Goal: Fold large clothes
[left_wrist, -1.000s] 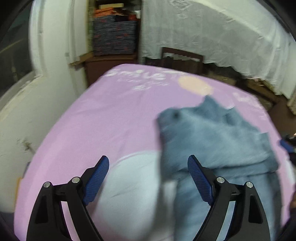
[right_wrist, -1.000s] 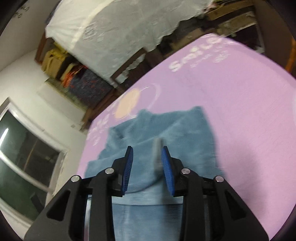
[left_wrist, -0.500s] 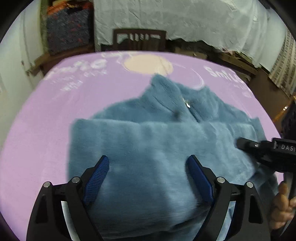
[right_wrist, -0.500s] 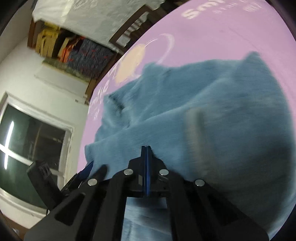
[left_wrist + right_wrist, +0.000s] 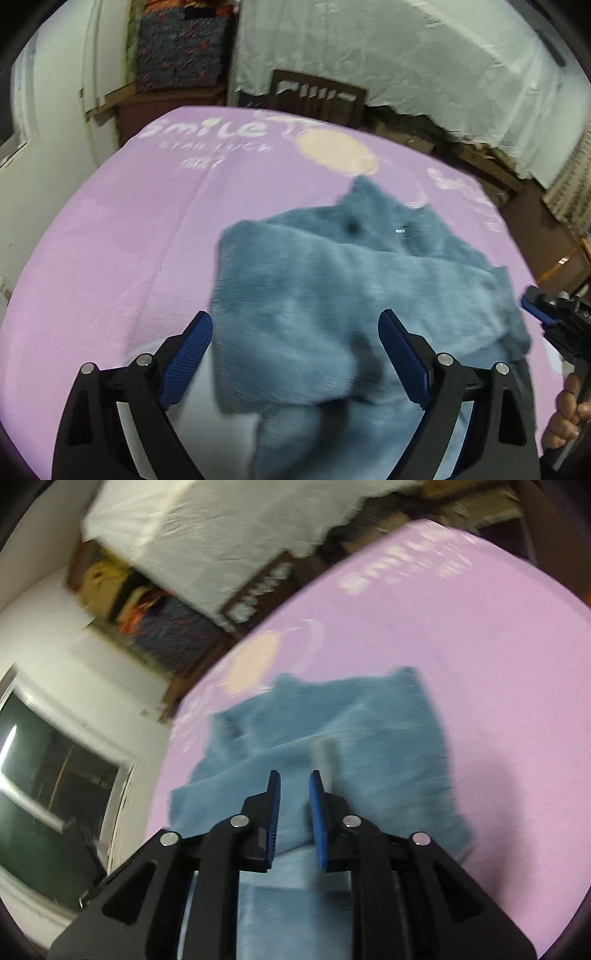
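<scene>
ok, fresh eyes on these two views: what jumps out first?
The fuzzy blue garment, partly folded, lying right of centre on the pink bedspread with its "smile" lettering. Next, the left hand-held gripper, jaws wide over the garment's near edge. The right hand-held gripper hovers above the fabric, jaws opening, nothing pinched.

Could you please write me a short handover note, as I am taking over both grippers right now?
Left gripper: jaws wide open over the near part of the blue fleece garment, gripping nothing.
Right gripper: jaws opening, narrow gap, no cloth visibly pinched; the garment lies below it.
Garment: on the purple sheet, collar at the far end, a layer already folded across the body.
Left to do: neaten the edges and finish the remaining folds; the frames are blurred, so check the lay first.
</scene>
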Demonstrator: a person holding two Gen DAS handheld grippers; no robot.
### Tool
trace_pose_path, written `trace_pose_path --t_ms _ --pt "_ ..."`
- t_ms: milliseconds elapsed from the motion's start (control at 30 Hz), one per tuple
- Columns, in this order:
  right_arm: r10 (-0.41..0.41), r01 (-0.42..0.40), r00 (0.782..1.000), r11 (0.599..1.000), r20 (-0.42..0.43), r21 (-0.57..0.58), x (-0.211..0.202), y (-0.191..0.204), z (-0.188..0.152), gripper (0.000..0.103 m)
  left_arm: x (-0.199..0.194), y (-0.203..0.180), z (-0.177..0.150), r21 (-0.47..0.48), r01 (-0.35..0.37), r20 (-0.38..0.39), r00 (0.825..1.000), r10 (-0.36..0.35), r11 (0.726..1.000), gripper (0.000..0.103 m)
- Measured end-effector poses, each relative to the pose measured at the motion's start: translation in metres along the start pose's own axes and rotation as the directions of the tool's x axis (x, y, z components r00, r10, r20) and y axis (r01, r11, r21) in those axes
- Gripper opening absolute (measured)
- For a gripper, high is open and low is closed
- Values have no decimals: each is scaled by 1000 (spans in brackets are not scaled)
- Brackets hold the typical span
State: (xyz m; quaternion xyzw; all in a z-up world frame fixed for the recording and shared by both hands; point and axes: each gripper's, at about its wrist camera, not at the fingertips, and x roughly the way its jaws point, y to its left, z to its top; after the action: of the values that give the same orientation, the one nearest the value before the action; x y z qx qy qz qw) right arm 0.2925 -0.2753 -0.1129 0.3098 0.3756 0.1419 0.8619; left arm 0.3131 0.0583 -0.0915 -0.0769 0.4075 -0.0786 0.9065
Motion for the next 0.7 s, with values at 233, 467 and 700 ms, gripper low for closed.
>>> trace_pose_path --t_ms 233,467,700 --pt "-73 59 984 994 -164 -89 51 14 -22 15 37 -27 -14 129 -82 -83 992 93 988 94" --pt "-54 43 983 997 -176 -68 54 2 -20 4 36 -20 -15 110 -79 -84 993 88 991 98" --pt "-40 35 998 994 -52 -99 -13 15 -29 38 -9 -5 -21 5 12 -36 999 -12 1000 97"
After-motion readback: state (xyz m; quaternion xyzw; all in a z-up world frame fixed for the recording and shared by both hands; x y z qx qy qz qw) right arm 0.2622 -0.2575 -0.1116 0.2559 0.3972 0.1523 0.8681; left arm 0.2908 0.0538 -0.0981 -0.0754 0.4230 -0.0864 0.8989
